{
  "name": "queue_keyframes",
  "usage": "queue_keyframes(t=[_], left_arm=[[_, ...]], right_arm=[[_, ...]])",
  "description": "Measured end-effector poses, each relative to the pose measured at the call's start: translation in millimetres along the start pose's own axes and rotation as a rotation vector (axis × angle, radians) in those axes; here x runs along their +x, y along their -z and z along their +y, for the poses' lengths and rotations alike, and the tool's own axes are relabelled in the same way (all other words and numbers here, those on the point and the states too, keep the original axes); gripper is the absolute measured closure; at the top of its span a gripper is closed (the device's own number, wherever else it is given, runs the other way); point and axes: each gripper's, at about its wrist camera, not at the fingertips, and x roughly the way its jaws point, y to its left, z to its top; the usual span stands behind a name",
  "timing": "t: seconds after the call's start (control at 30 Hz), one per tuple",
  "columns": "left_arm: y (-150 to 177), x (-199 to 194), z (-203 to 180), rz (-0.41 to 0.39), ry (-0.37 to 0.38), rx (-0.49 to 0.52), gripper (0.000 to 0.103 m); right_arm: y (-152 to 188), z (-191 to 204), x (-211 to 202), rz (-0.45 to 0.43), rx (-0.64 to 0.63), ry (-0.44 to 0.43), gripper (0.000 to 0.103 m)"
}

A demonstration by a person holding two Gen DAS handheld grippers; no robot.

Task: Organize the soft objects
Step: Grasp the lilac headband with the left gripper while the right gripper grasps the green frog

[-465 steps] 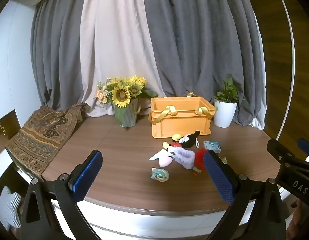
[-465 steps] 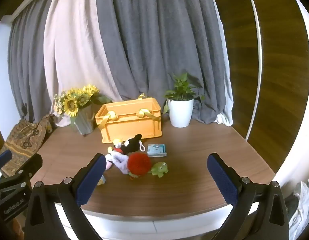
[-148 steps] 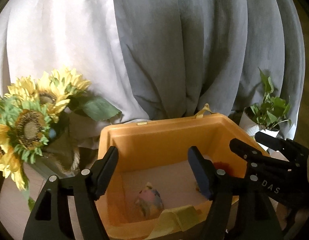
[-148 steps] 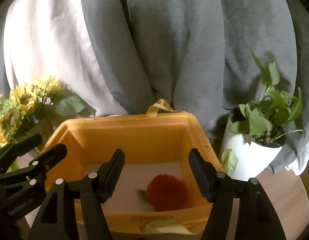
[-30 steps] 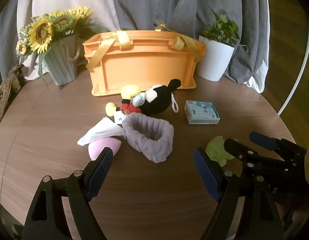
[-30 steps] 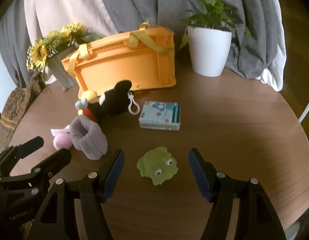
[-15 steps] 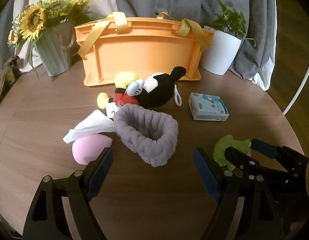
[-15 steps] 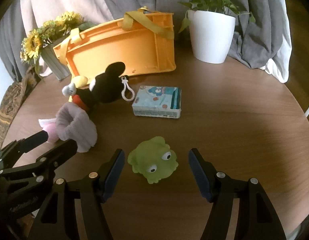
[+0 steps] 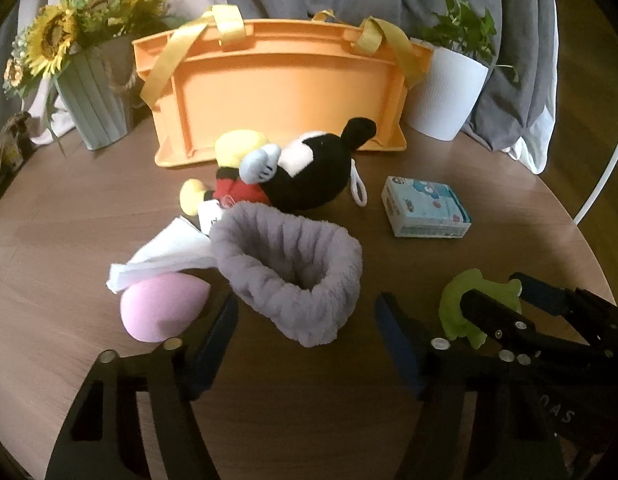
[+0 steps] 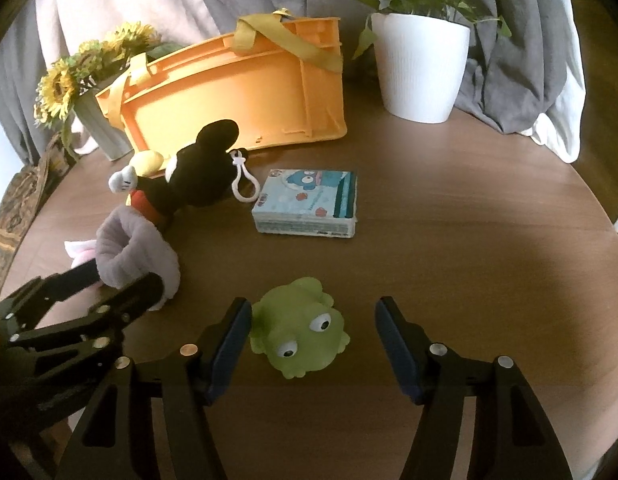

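Left gripper is straddling the near end of the grey headband, its jaws closing in but not yet pressing the fabric. Right gripper is bracketing the green frog toy, jaws narrowing, the left one just beside the toy, the right one apart. Both items are lying on the wooden surface; the orange basket is standing beyond the jaws.

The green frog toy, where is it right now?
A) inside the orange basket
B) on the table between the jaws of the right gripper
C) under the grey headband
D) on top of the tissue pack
B: the green frog toy sits on the wooden table between the open jaws of the right gripper, well in front of the orange basket.
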Motion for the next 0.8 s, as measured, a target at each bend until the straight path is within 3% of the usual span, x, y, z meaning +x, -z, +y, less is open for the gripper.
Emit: queue_keyframes(t=[0.07, 0.13, 0.3, 0.43, 0.8], left_arm=[[1.0, 1.4, -0.5, 0.0, -0.002, -0.002, 0.043], [2.1, 2.8, -1.1, 0.005, 0.0, -0.002, 0.058], [5.1, 1.6, -1.5, 0.003, 0.003, 0.004, 0.073], [6.3, -0.3, -1.6, -0.002, 0.001, 0.008, 0.077], [8.5, -16.6, -4.0, -0.021, 0.013, 0.008, 0.078]], right_arm=[[0.6, 1.2, -0.7, -0.007, -0.011, 0.0, 0.042], [0.5, 2.0, -1.1, -0.01, -0.02, -0.001, 0.043], [0.9, 3.3, -2.3, -0.008, -0.031, -0.022, 0.052], [2.5, 5.9, -4.0, -0.01, -0.045, -0.025, 0.059], [0.9, 5.0, -14.4, -0.03, -0.03, -0.035, 0.065]])
